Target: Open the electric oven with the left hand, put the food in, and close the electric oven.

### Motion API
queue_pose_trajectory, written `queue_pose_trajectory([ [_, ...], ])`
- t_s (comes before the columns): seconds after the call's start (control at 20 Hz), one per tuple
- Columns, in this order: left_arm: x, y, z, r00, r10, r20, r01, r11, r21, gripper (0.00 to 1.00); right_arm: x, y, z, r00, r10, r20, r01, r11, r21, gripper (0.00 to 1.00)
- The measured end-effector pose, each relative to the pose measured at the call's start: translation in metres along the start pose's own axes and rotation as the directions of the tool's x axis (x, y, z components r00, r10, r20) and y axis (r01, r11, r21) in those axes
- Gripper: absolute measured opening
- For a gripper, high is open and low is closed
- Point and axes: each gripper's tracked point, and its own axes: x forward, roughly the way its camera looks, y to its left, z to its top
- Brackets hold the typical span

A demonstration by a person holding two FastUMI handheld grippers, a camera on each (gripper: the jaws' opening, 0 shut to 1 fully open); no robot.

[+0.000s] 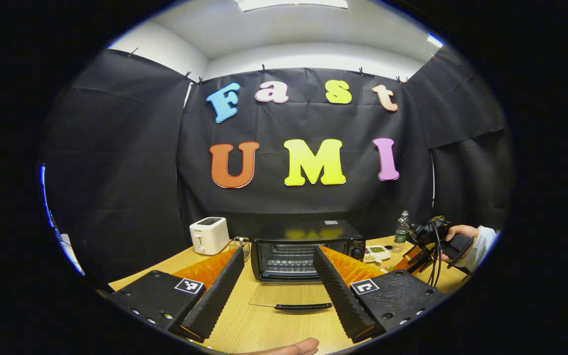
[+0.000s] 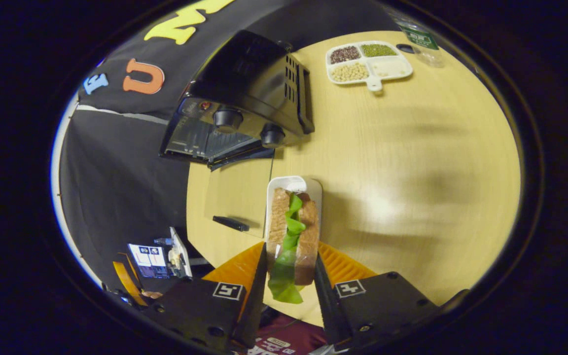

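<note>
My left tool [image 1: 278,286] hangs with its fingers spread apart above the pale wooden worktop [image 1: 284,330], facing the black electric oven [image 1: 307,249], whose glass door [image 1: 291,299] lies folded down flat. My right tool [image 2: 291,273] is clamped on the brown-bread sandwich with green lettuce [image 2: 293,231], over a white tray [image 2: 296,186] beside the oven.

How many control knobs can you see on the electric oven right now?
2. In the right gripper view, one knob sits nearer the open door's hinge side on the oven front panel, the other knob beside it toward the table. More may be hidden.
</note>
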Motion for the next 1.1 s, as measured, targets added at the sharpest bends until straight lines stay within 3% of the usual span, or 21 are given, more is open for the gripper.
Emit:
queue_pose_trajectory([
  [0.1,-0.001,-0.005,-0.002,1.000,-0.008,-0.004,0.008,1.000,0.015,0.93,-0.002,0.002,0.002,1.000,-0.004,0.030,0.005,1.000,-0.008,0.48],
  [0.15,-0.003,-0.007,-0.003,1.000,-0.015,-0.006,0.015,1.000,0.020,0.93,-0.002,0.004,-0.001,0.999,-0.002,0.033,0.003,1.000,-0.017,0.42],
  [0.4,-0.023,0.002,-0.007,0.999,0.014,-0.030,-0.013,1.000,0.010,0.93,-0.012,0.016,-0.012,0.997,-0.021,0.079,0.024,0.999,-0.026,0.36],
  [0.6,-0.045,0.004,-0.008,0.999,-0.031,-0.027,0.030,0.998,-0.049,0.93,-0.036,0.033,-0.024,0.985,-0.046,0.167,0.051,0.998,-0.028,0.37],
  [0.8,-0.065,0.027,-0.018,0.999,-0.032,-0.032,0.030,0.998,-0.062,0.93,-0.041,0.068,-0.033,0.964,-0.010,0.265,0.010,1.000,0.003,0.37],
  [1.1,-0.085,0.053,-0.019,0.999,-0.043,-0.016,0.042,0.997,-0.068,0.93,0.024,0.125,-0.037,0.927,0.062,0.370,-0.063,0.998,-0.010,0.36],
])
